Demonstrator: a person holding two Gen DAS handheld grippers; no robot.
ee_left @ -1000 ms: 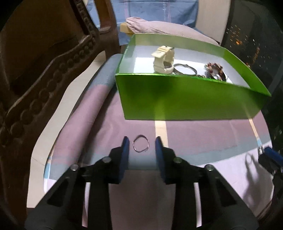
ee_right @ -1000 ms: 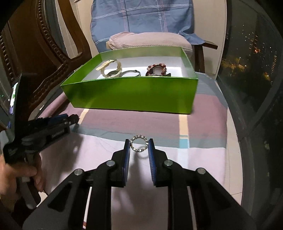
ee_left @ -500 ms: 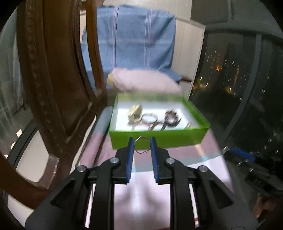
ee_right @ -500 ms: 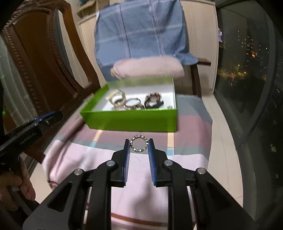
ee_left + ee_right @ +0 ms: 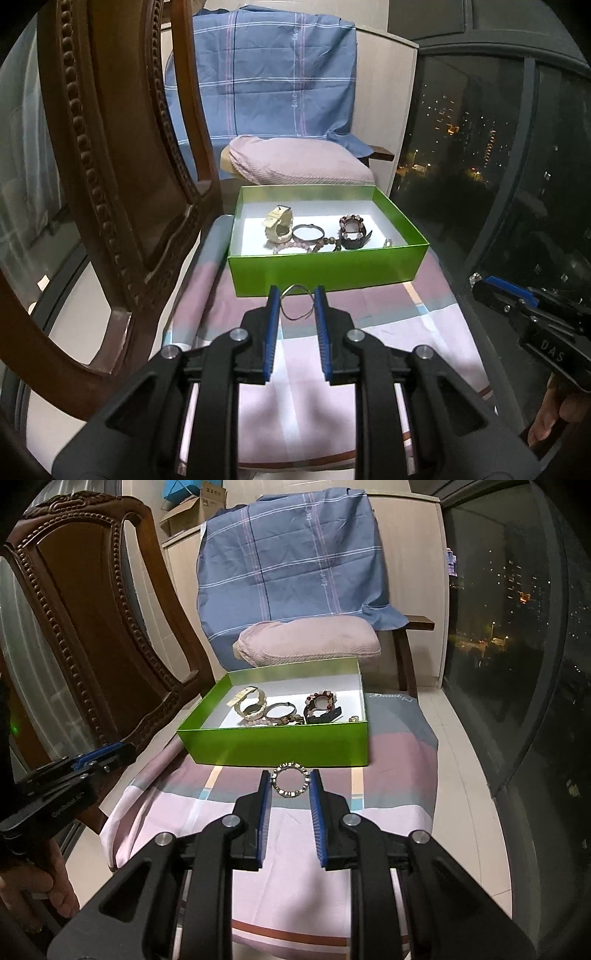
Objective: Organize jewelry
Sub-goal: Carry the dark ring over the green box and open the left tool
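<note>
Nearest, thin wire ring (image 5: pixel 296 302) pinched between blue pads of left tool (image 5: pixel 296 300), held in air above striped cloth (image 5: pixel 303 391). Beaded ring (image 5: pixel 290 779) squeezed same way by right tool (image 5: pixel 290 783), also lifted off cloth. Just past both, green box (image 5: pixel 280 746) set on cloth-covered surface. Inside box: cream watch (image 5: pixel 279 224), thin bangle (image 5: pixel 308 232), dark beaded bracelet (image 5: pixel 352 232), pink beads by front wall. Farther back, pink cushion (image 5: pixel 308 640) seen on chair, blue checked cloth (image 5: pixel 291 559) draped over chair back.
</note>
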